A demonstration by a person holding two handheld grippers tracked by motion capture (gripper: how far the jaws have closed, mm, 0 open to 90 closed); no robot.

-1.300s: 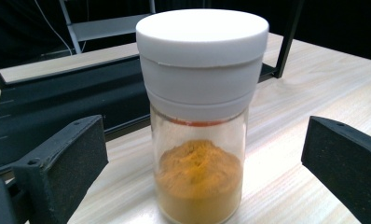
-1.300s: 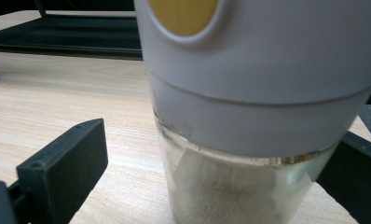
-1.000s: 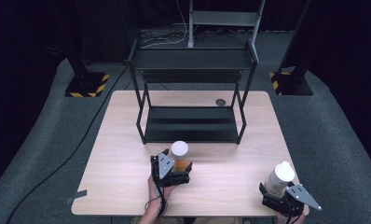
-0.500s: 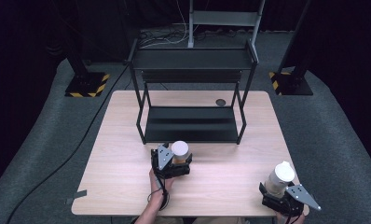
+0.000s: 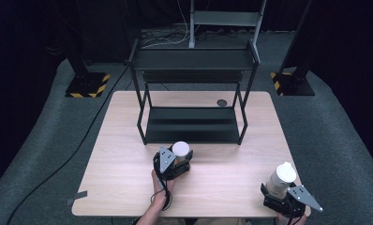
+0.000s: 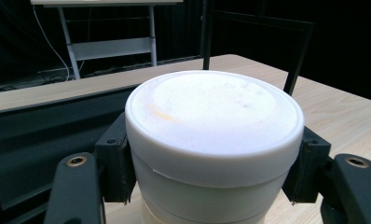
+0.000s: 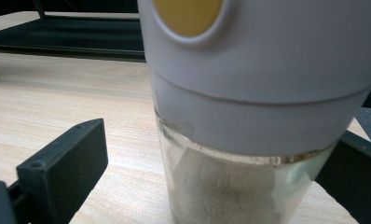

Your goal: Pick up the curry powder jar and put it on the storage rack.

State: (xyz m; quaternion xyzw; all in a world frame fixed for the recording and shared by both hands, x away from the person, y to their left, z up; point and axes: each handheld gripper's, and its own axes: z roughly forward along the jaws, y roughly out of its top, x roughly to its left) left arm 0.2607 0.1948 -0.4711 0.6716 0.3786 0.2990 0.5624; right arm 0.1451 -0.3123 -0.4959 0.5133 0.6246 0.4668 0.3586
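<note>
In left gripper view, pads [image 6: 116, 163] gripping white-lidded jar [image 6: 214, 126]

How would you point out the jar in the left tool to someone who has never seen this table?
Start at the black rack on the table. Just in front of its lower shelf stands a white-lidded jar, clamped in the left tool. The other jar sits far off at the table's right front corner.

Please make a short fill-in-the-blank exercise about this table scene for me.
1. The left tongs are closed around a jar with a ____ lid.
2. The jar at the right tongs has a clear body holding ____ powder.
3. The black shelf stands on the ____.

Missing words: white; white; table
</note>
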